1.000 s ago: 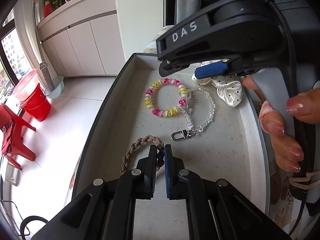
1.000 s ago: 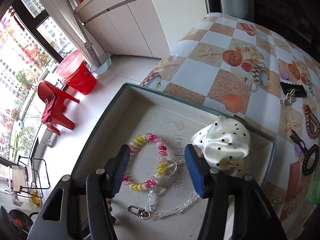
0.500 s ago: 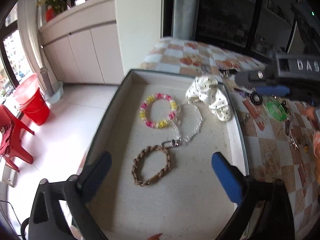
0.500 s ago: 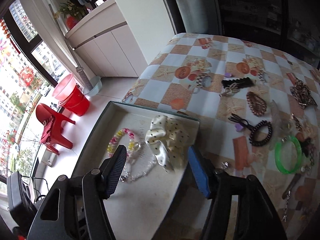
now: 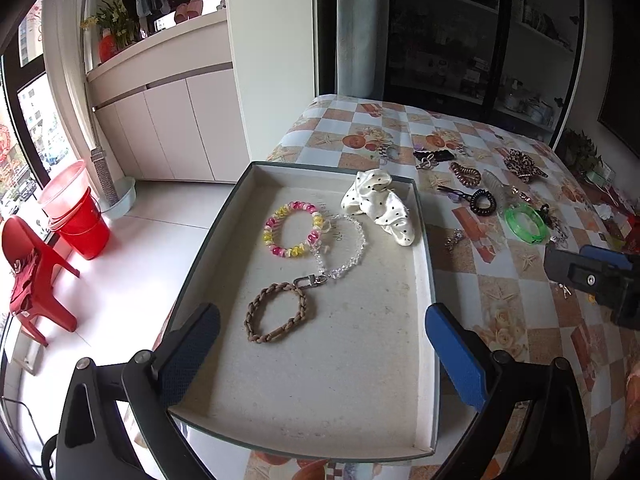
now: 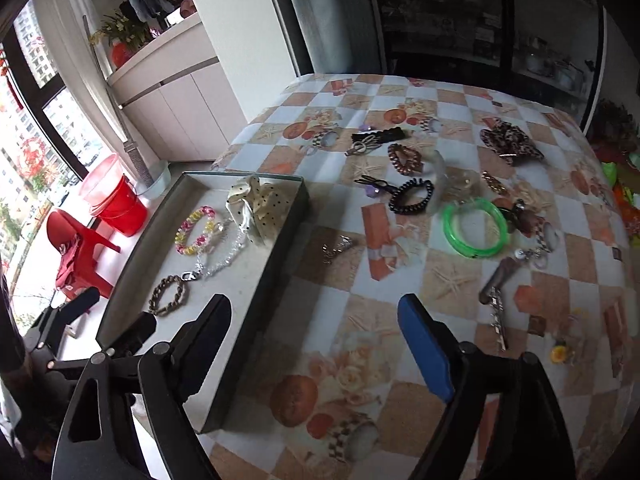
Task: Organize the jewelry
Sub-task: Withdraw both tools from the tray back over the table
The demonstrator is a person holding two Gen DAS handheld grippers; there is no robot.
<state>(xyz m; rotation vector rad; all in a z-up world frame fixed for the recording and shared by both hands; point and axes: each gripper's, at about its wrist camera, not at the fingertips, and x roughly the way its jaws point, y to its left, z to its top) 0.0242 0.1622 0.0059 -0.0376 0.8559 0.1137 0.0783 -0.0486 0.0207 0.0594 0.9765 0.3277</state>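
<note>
A shallow grey tray (image 5: 424, 248) (image 6: 288, 224) holds a brown braided bracelet (image 5: 276, 312) (image 6: 168, 294), a pink and yellow bead bracelet (image 5: 292, 229) (image 6: 199, 231), a clear bead chain (image 5: 344, 252) (image 6: 224, 258) and a white dotted scrunchie (image 5: 380, 206) (image 6: 258, 204). My left gripper (image 5: 320, 356) hangs wide open above the tray's near end, nothing between its fingers. My right gripper (image 6: 316, 344) is over the tablecloth right of the tray, its jaws opening and empty. Loose pieces lie further right: a green bangle (image 6: 476, 227) (image 5: 524, 224) and a black coil tie (image 6: 412, 197).
The checked tablecloth (image 6: 400, 360) carries several more hair clips, chains and a leopard scrunchie (image 6: 512, 144). A red bucket (image 5: 76, 220) and a red chair (image 5: 32, 280) stand on the floor left of the table. The right gripper's body (image 5: 592, 276) shows at the left view's right edge.
My left gripper let go of the brown braided bracelet, opened wide and rose. My right gripper swung from over the tray to the right, above the tablecloth, while opening.
</note>
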